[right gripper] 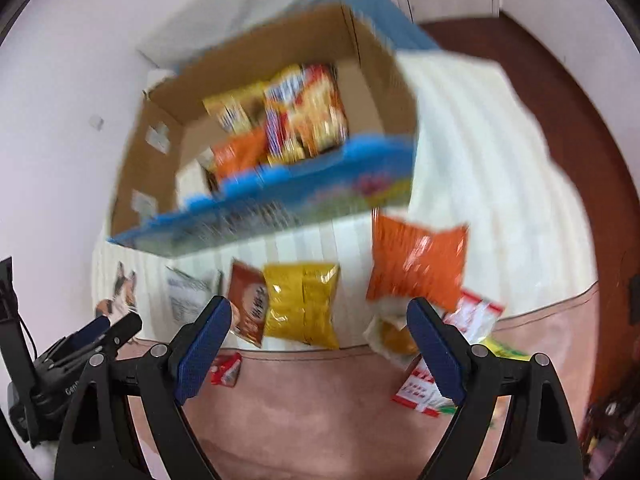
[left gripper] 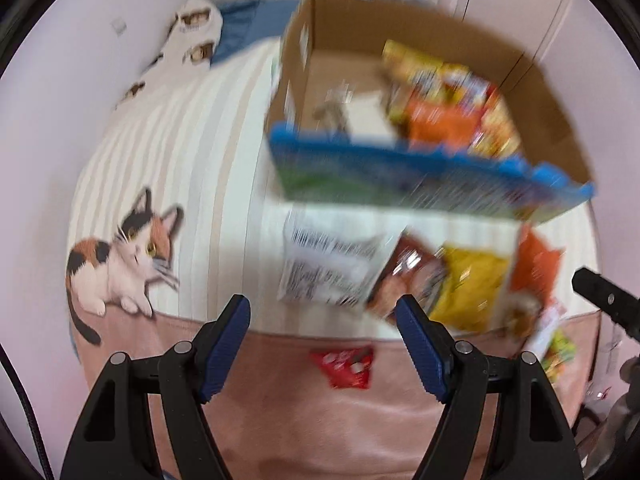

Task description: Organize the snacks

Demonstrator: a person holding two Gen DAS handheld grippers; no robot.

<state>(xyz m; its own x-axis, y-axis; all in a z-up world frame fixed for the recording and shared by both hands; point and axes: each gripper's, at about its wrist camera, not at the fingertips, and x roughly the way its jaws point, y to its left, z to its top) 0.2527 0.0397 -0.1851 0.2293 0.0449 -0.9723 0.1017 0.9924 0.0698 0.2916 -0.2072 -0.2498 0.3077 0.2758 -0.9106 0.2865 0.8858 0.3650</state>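
I am holding my left gripper (left gripper: pixel 324 316) and my right gripper (right gripper: pixel 320 320) with jaws spread wide, gripping nothing, above a striped cream and pink bedspread with a calico cat print (left gripper: pixel 132 256). An open brown cardboard box with a blue printed front (right gripper: pixel 280 196) is standing ahead, several colourful snack packets lying inside. Between box and me, a crinkly yellow snack bag (right gripper: pixel 302 306), a bright orange pouch (right gripper: pixel 416 264) and a small red packet (left gripper: pixel 346 364) are lying loose, all blurred.
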